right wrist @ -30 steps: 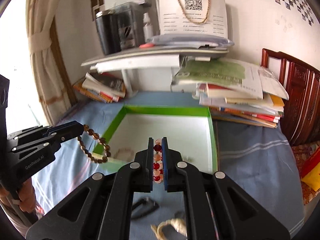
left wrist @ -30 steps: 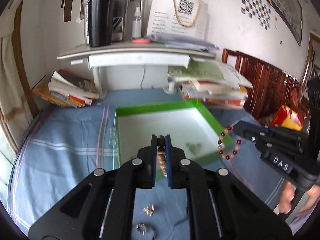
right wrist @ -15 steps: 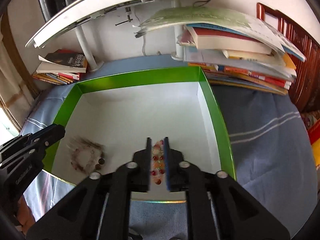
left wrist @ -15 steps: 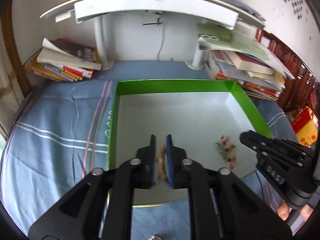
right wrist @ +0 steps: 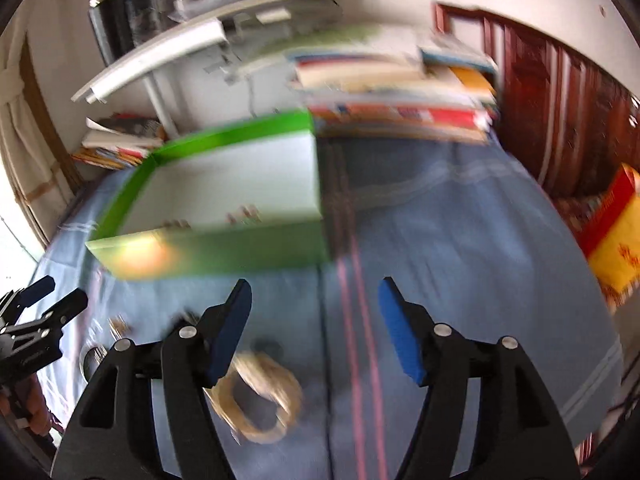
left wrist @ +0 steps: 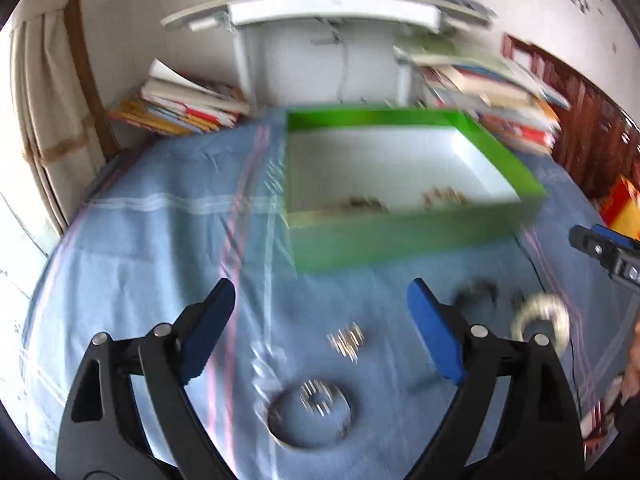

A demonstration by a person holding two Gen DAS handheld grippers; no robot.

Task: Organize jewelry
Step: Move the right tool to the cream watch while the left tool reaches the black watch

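Both grippers, left gripper (left wrist: pixel 320 308) and right gripper (right wrist: pixel 314 304), have just been opening and stand empty; two bracelets (left wrist: pixel 404 202) lie in the green box (left wrist: pixel 400 236). Next comes the loose jewelry on the table's near edge: pale bangle (right wrist: pixel 256 396) and small rings (left wrist: pixel 346 342), each wanting a low, centred pinch.

The box (left wrist: pixel 400 236) is bright green outside and white inside. The cloth (left wrist: pixel 160 248) under it is light blue with pale white bands and thin pink stripes. Both claws, left (left wrist: pixel 320 316) and right (right wrist: pixel 316 312), have black frames with blue pads. A cream-coloured bangle (right wrist: pixel 260 396) lies on the cloth; the stacked books (right wrist: pixel 400 92) show red, orange and white.
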